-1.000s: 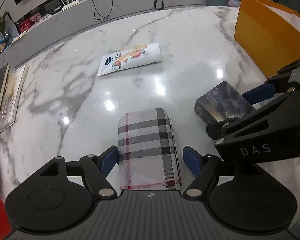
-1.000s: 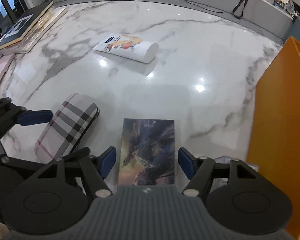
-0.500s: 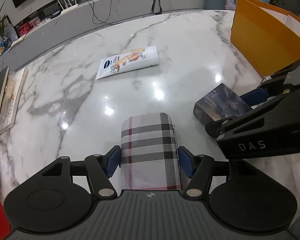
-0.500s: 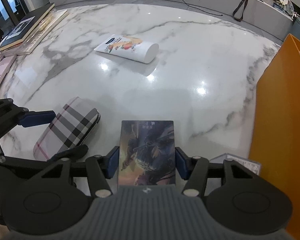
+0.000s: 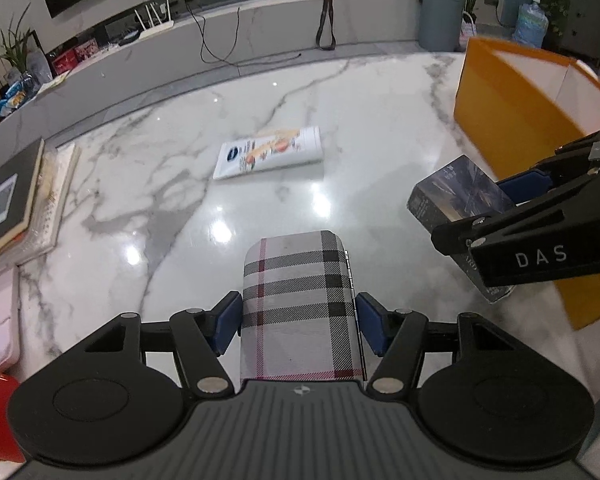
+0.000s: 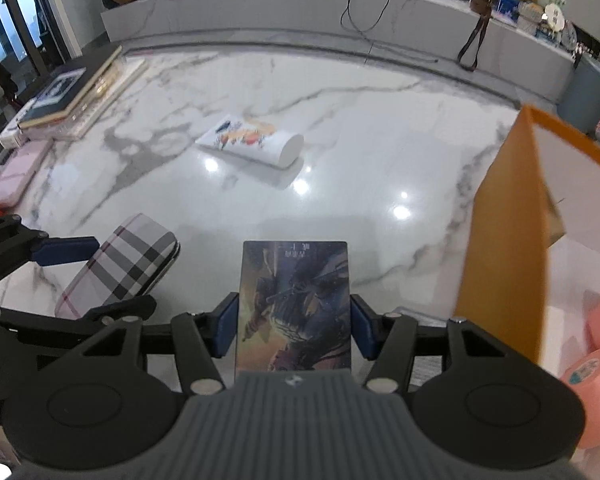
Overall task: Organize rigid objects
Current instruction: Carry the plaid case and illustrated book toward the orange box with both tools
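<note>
Plaid case (image 5: 300,304) clamped inside left gripper (image 5: 296,322).

Plaid glasses case (image 5: 300,304) was clamped lengthwise, raised above the marble. Dark illustrated box (image 6: 295,304) was likewise clamped. White printed tube (image 5: 269,158) lay flat mid-table.

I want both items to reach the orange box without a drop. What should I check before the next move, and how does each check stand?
1. Left gripper pads against the plaid case on both sides: ok.
2. Right gripper pads against the illustrated box on both sides: ok.
3. Both items off the marble table: cannot tell.
4. Orange box open with room inside: ok, pink rolls fill only one corner.
5. Grippers apart from each other: ok.
6. Lotion tube outside the path: ok.
</note>
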Tool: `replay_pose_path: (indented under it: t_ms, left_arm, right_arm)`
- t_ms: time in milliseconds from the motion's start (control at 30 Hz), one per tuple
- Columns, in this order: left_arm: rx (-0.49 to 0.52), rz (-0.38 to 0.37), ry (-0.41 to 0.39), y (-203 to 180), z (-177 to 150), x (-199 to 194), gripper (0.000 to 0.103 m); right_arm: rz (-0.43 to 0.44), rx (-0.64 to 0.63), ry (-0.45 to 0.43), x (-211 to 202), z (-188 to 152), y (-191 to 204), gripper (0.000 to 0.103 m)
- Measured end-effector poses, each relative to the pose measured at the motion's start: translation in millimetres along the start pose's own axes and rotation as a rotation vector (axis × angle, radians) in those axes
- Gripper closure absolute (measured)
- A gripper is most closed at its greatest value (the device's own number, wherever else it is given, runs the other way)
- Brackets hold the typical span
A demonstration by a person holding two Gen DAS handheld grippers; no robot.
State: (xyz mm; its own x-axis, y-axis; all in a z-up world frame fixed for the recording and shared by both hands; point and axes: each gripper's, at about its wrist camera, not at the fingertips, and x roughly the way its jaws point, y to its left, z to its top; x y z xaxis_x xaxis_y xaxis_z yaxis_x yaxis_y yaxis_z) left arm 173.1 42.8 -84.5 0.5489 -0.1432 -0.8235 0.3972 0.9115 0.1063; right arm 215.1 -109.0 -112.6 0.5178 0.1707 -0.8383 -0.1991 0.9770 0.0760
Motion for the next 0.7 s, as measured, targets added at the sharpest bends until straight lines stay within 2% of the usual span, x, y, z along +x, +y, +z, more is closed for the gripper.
replay_pose_path:
  t_ms: [367,567,700]
  left_arm:
    - [0.036,0.006,-0.123,-28,31,-55,0.032]
    - [0.078,-0.029,-0.198,-60,56,-78,0.032]
    - [0.126,-0.077,-0.231,-90,71,-83,0.032]
  right_arm:
    - [0.011,0.011,-0.143,-74,3,-20,0.046]
    - [0.008,0.038,-0.201,-111,-1,-48,0.046]
    - [-0.008,0.065,-0.215,-131,-5,-81,0.046]
